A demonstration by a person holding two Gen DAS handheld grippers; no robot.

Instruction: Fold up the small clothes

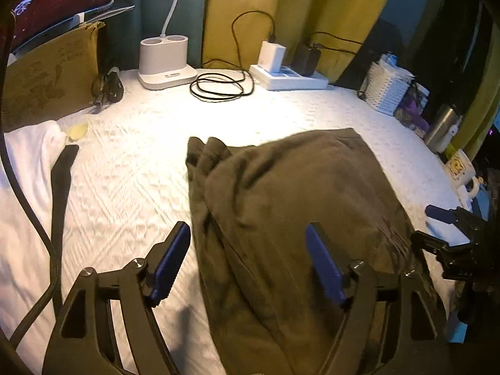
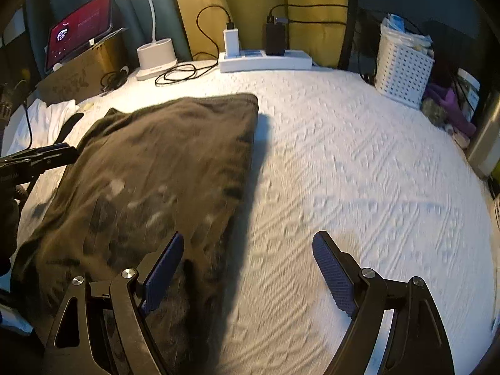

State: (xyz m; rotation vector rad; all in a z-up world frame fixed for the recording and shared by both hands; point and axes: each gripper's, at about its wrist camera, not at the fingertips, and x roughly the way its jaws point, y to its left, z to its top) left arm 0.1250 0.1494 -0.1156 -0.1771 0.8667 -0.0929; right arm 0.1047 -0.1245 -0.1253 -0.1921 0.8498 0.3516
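Olive-brown garment (image 1: 290, 200) lies partly folded on white quilted tabletop (image 2: 359, 162) — soft, limp, light. Best pinched at near edge. Left hand-held gripper (image 1: 248, 262) and right hand-held gripper (image 2: 248, 276) both agape, empty.

An olive-brown garment (image 2: 162, 168) lies on a white bedspread (image 2: 359, 172) with a raised zigzag weave. At the bed's far edge stand a white lamp base (image 1: 164, 62), a white power strip (image 2: 265, 59) and a white perforated basket (image 2: 403, 72). Behind hang mustard-yellow curtains (image 1: 328, 9). Each claw's pads (image 2: 332, 276) are blue.
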